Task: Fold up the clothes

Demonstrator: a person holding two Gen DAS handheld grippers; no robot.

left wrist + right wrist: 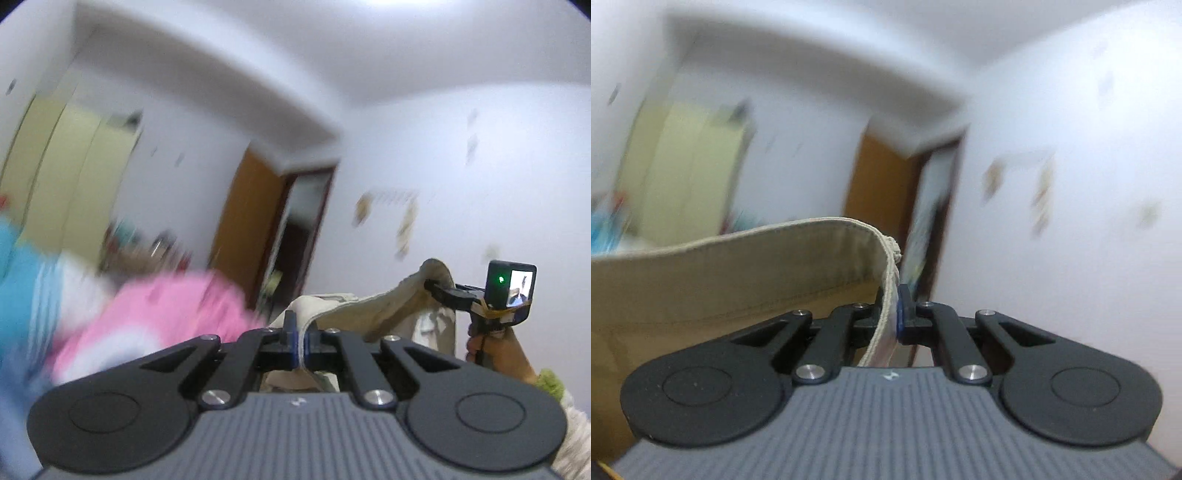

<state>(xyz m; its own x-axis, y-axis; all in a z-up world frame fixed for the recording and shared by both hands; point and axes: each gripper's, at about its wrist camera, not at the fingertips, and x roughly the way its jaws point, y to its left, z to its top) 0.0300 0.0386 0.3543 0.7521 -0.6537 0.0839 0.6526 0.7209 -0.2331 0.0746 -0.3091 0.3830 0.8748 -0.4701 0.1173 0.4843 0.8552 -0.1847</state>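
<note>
My left tool [303,341] is clamped on a hem of the beige garment [354,314], the cloth edge running straight down between its two pads. My right tool [890,314] is likewise pinched shut on the same garment, with a stitched band of the fabric gripped between its fingers and the rest curving off to the left in a broad sheet. From the left wrist view I can see the right tool held up and out to the side, my hand [495,347] around its handle, and the cloth stretched in a sagging span between the two grips.

I judge this hold to be for spreading the piece: two grips along one edge, kept well apart, let the weight of the cloth pull it flat below them so it can be laid or doubled over squarely. Both cameras point at the walls and a doorway [295,236], so the garment is raised in the air and not lying on anything I can see. How far its folding has got I cannot tell; the lower part hangs out of view.

Off to the left lie a pink cloth [166,317] and a blue one [26,280], both blurred, on what I cannot make out.
</note>
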